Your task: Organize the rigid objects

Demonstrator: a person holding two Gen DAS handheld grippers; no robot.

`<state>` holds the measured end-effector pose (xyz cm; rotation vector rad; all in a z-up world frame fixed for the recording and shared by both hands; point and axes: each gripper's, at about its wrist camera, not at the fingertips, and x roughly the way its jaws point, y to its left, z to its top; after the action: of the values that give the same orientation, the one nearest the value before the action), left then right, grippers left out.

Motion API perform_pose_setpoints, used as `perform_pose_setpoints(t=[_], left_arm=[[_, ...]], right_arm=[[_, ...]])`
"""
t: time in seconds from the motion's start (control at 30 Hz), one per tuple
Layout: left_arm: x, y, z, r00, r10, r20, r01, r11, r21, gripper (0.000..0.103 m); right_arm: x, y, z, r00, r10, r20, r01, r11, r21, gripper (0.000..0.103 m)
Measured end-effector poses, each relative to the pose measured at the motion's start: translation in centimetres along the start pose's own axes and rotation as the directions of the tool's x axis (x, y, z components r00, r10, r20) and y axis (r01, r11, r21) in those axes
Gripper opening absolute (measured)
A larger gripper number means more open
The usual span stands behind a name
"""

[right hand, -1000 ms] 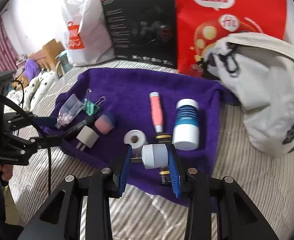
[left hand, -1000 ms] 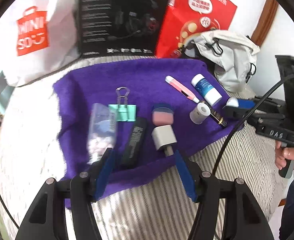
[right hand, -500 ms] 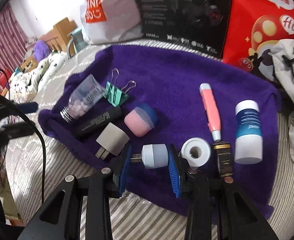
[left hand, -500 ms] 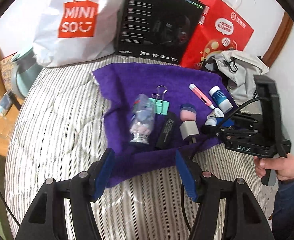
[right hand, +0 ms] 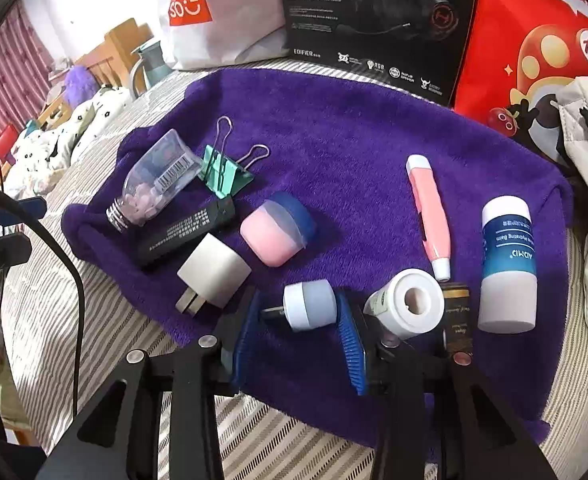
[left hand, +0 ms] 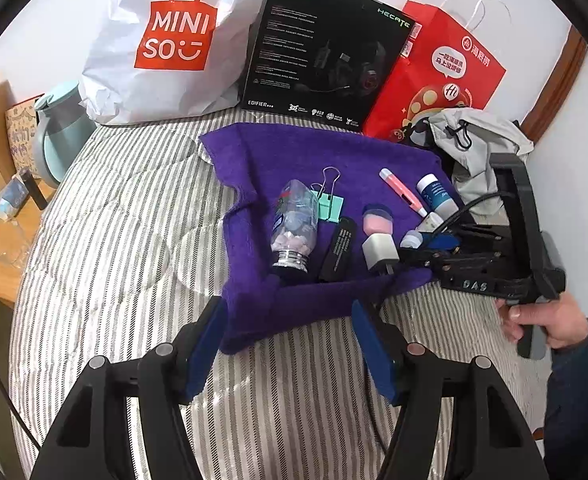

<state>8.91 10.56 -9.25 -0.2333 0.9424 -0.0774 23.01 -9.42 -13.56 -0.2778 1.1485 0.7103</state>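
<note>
Behind purple towel (left hand: 294,152): MINISO bag (left hand: 166,40); EDIFIER HECATE G2 box (left hand: 321,48).

Bright, even daylight, both views. Soft shadows under items on purple towel (right hand: 353,152). Window area upper left of right wrist view blown out. Heavy fisheye bend, black vignette at corners. Centre sharp, edges slightly soft.

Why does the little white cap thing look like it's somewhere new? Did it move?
Yes. The white cap, between the right gripper jaws, went leftward: it was by the blue-and-white bottle, now it's between the white plug and tape roll.
</note>
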Motion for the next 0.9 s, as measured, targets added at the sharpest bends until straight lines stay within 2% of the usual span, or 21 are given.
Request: perform_pose_setpoints(t=[0.2,0.27,0.37,0.43,0.5,0.6,0.67,0.77,0.9], left_arm=[[-0.5,-0.9,-0.4,1.000,0.013,-0.005,-0.013,1.000,0.020,0.067],[-0.9,-1.5,-0.3,1.000,0.014,-0.001,-0.013,1.000,0.028,0.074],[-1.5,-3.0,-0.1,1.000,0.021,0.017,-0.022,0.998,0.052,0.089],[-1.7,-4.2,0.1,0.999,0.037,0.015,-0.038,0.997,0.071,0.090],[-1.8,-5.2,0.3,0.999,0.032,0.011,-0.032,0.996,0.085,0.091],[-1.7,-6.5,0.3,0.999,0.051,-0.004,-0.051,0.995,0.090,0.099],[-1.7,-7.3,0.2,0.996,0.084,-0.003,-0.083,0.993,0.082,0.103],[-1.6,-7.7,0.1,0.995,0.099,-0.006,-0.099,0.994,0.039,0.103],[-1.4,-8.5,-0.2,0.990,0.140,-0.027,-0.138,0.989,0.052,0.103]], right_arm=[[-2.4,-0.4,-0.7,1.000,-0.026,-0.008,0.027,0.999,0.037,0.044],[-3.7,-0.2,-1.2,0.999,-0.045,-0.001,0.045,0.998,0.038,0.048],[-6.6,0.1,-2.3,0.997,-0.072,0.033,0.070,0.996,0.060,0.061],[-8.7,0.4,-3.2,0.992,-0.106,0.066,0.100,0.991,0.091,0.084],[-10.4,0.5,-4.1,0.987,-0.132,0.091,0.121,0.986,0.117,0.094],[-12.4,0.4,-5.5,0.980,-0.173,0.096,0.155,0.973,0.174,0.103],[-13.2,0.4,-6.5,0.974,-0.204,0.095,0.181,0.962,0.206,0.103],[-14.1,0.3,-7.7,0.972,-0.219,0.086,0.190,0.946,0.261,0.103],[-15.1,0.5,-8.9,0.965,-0.248,0.082,0.214,0.930,0.299,0.103]])
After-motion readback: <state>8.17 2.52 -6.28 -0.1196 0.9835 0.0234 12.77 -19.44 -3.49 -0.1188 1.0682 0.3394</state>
